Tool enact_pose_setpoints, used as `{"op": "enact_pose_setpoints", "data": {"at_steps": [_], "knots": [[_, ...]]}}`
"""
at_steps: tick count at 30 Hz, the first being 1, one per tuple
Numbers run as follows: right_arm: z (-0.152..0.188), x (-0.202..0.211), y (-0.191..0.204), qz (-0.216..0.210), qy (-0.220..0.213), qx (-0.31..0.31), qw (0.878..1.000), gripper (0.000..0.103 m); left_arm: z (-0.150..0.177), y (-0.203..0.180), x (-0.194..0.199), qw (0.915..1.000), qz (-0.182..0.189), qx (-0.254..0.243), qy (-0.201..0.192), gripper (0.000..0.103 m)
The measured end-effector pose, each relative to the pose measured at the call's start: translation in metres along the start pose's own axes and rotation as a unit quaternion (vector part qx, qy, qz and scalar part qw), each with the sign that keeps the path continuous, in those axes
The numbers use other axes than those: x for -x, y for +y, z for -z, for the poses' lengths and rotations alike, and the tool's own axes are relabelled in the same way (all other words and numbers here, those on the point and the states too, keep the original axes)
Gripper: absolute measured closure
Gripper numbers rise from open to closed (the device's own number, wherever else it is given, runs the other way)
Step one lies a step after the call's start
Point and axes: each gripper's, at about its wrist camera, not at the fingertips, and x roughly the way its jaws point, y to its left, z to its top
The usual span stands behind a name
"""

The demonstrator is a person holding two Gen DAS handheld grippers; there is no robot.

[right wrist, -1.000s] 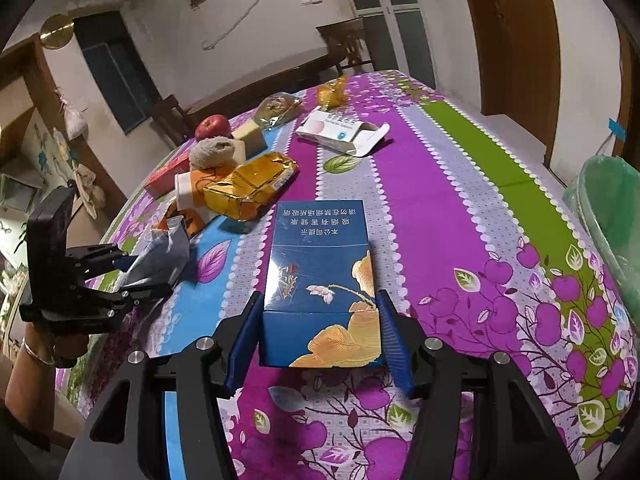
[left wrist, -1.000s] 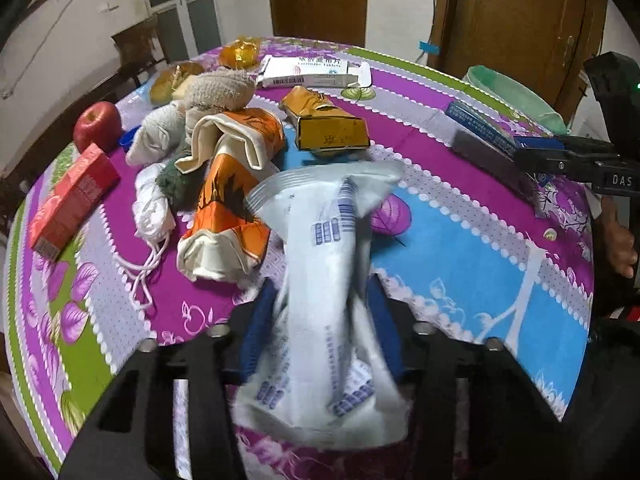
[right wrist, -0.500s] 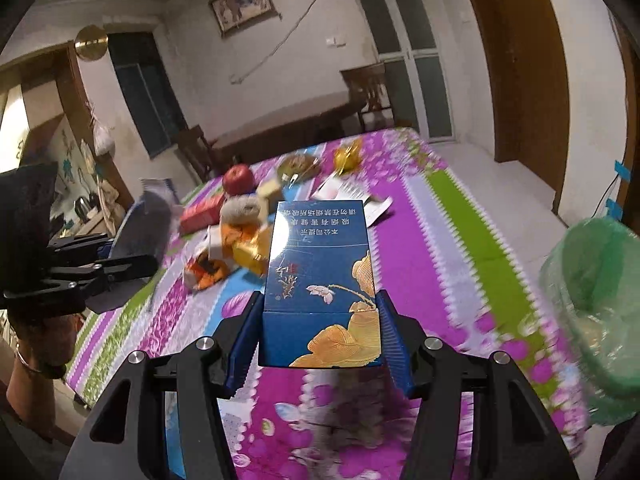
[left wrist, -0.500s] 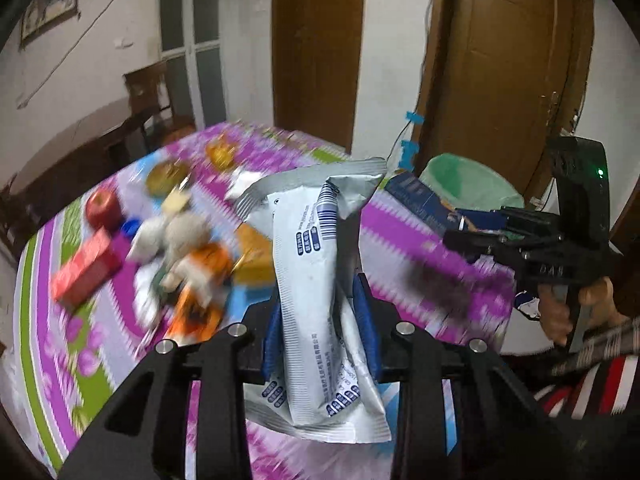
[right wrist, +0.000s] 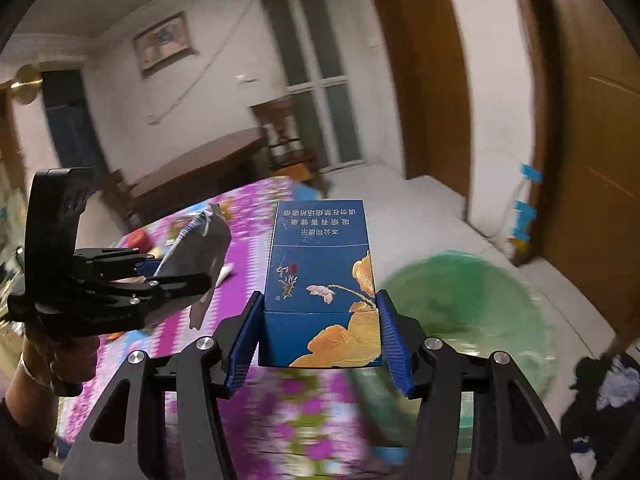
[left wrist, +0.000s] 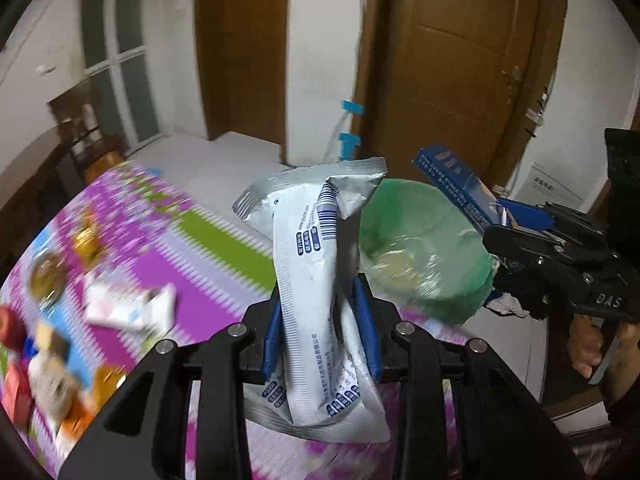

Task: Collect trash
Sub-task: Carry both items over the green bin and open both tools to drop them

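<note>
My left gripper [left wrist: 320, 332] is shut on a crumpled white and silver wrapper [left wrist: 312, 264], held upright above the table edge. My right gripper [right wrist: 318, 340] is shut on a dark blue cigarette box [right wrist: 320, 280] with gold flowers. A bin lined with a green bag [left wrist: 424, 248] stands on the floor just past the table edge, ahead of both grippers; it also shows in the right wrist view [right wrist: 472, 312]. The right gripper with the blue box [left wrist: 456, 188] hangs over the bin's right rim. The left gripper with the wrapper [right wrist: 200, 244] shows at the left of the right wrist view.
The round table with a purple floral cloth [left wrist: 192, 256] holds blurred items at the left: a white box [left wrist: 128, 308], an apple [left wrist: 8, 324], orange and red packs. A brown door [left wrist: 460, 80] stands behind the bin. Dark clothes [right wrist: 600, 392] lie on the floor.
Both grippers have swung right, away from the table's middle toward the green bin, each still holding its item. The bin now fills more of both views.
</note>
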Motion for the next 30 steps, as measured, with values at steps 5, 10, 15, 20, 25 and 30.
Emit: {"op": "enact_pose_setpoints", "data": {"at_steps": [5, 10, 15, 20, 25, 30], "knots": [[-0.009, 0.009, -0.058, 0.05, 0.016, -0.018, 0.998, 0.046, -0.031, -0.04, -0.047, 0.9989, 0.025, -0.033, 0.02, 0.071], [-0.014, 0.01, -0.113, 0.089, 0.049, -0.04, 0.994, 0.046, -0.054, -0.081, -0.095, 0.9964, 0.045, -0.051, 0.049, 0.071], [-0.014, 0.002, -0.153, 0.115, 0.096, -0.057, 0.987, 0.046, -0.065, -0.106, -0.129, 0.9948, 0.05, -0.056, 0.068, 0.071], [-0.005, -0.01, -0.167, 0.132, 0.137, -0.061, 0.98, 0.046, -0.066, -0.117, -0.152, 0.9932, 0.048, -0.057, 0.089, 0.071], [0.0, -0.039, -0.167, 0.135, 0.159, -0.068, 0.976, 0.046, -0.062, -0.122, -0.168, 0.9915, 0.045, -0.052, 0.11, 0.071], [0.006, -0.049, -0.164, 0.13, 0.163, -0.076, 0.975, 0.046, -0.06, -0.122, -0.17, 0.9915, 0.04, -0.055, 0.111, 0.071]]}}
